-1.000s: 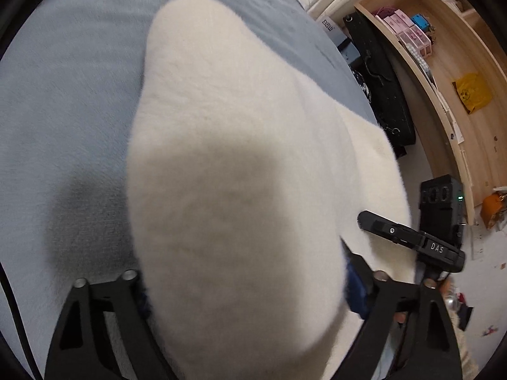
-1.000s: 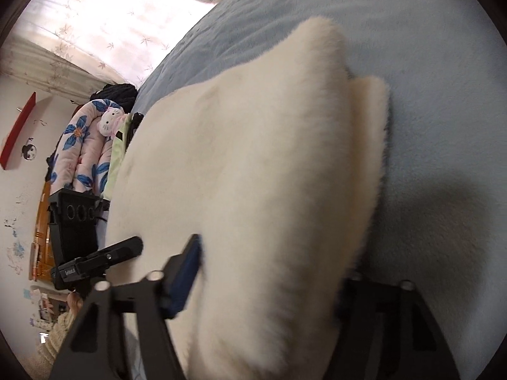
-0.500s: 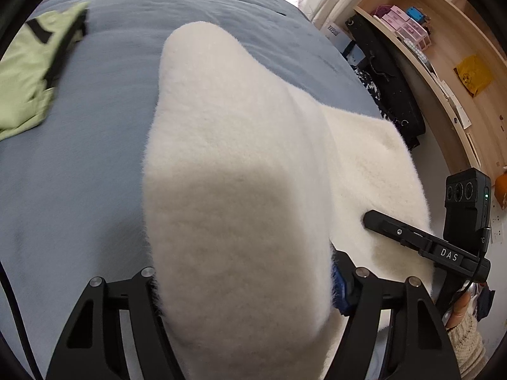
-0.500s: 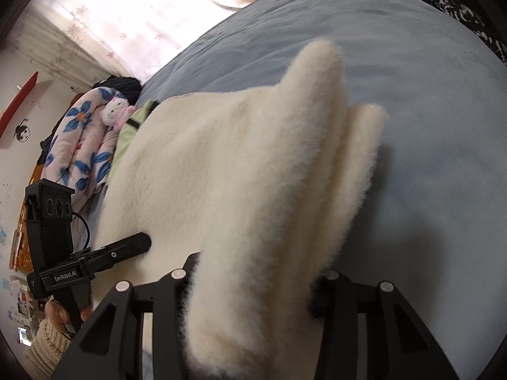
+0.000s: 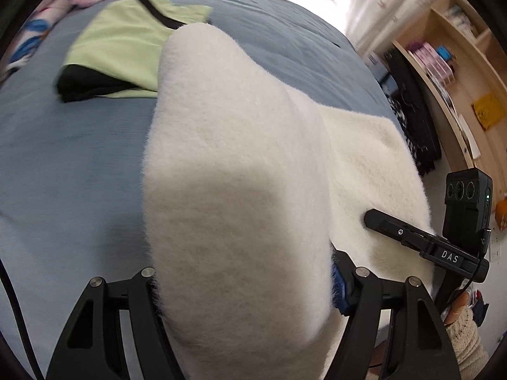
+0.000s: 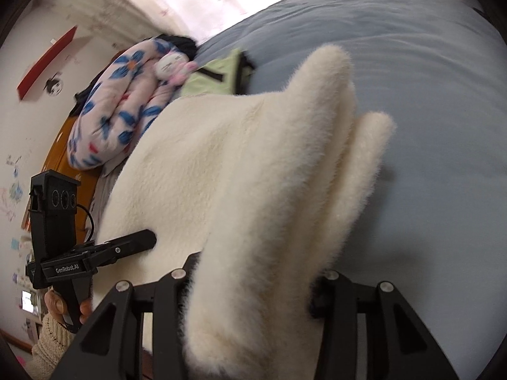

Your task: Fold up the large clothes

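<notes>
Fleece carried twd green garment.

My left gripper clamps a thick fold of the cream fleece garment above the blue bedspread. My right gripper pinches its far edge. A green garment lies beyond.

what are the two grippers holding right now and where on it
Both hold the fluffy cream fleece garment: left gripper and right gripper each pinch a bunched fold at its near edge.
</notes>
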{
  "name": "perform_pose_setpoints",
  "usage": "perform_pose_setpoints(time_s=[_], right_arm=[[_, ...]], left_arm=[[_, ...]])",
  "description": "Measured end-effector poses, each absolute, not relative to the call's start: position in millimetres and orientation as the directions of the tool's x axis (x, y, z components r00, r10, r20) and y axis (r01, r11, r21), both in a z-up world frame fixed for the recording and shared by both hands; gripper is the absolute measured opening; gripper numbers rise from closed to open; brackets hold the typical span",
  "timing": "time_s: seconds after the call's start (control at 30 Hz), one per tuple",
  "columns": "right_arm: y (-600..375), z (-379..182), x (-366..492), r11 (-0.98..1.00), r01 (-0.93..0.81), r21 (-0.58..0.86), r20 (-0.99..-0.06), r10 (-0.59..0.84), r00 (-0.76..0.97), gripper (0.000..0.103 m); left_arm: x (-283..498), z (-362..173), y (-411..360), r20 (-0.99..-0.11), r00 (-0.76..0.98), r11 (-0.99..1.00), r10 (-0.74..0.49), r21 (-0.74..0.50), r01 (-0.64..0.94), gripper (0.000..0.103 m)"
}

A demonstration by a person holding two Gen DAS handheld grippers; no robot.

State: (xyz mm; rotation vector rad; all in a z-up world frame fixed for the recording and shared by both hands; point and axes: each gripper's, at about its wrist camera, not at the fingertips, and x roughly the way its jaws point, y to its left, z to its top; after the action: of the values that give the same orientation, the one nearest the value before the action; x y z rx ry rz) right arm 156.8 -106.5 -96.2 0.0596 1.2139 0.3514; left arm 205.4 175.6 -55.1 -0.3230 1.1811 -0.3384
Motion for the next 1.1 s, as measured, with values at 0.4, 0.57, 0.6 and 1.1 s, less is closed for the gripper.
perform_pose_setpoints(time_s=[0.4,0.57,0.6,1.1], right_arm=[[53.0,-101.5,276.2,0.912,-0.335,0.238,-0.870,0.354,0.345,0.044],[87.0,-111.5,355.5,0.909,-0.343,0.238,-0.841,0.370,0.394,0.044],[93.7,-116.5,371.2,0.910,-0.344,0.231,-0.839,0.366,0.404,0.044],[57.6,-261.6,487.7,0.933,-0.258,0.251,-0.845,0.341,0.411,0.059]], left_arm=[[308.9,-0.5,322.2,-0.808,0.462,0.923,-0.366,-0.378,0.070,0.071],[393.7,8.5,363.2,-0.781,0.504,0.925,-0.369,-0.361,0.118,0.071],[412.1,5.7,371.3,-0.775,0.509,0.922,-0.374,-0.367,0.119,0.071],[554.2,-153.6,437.8,-0.761,0.450,0.870,-0.467,-0.485,0.082,0.099]])
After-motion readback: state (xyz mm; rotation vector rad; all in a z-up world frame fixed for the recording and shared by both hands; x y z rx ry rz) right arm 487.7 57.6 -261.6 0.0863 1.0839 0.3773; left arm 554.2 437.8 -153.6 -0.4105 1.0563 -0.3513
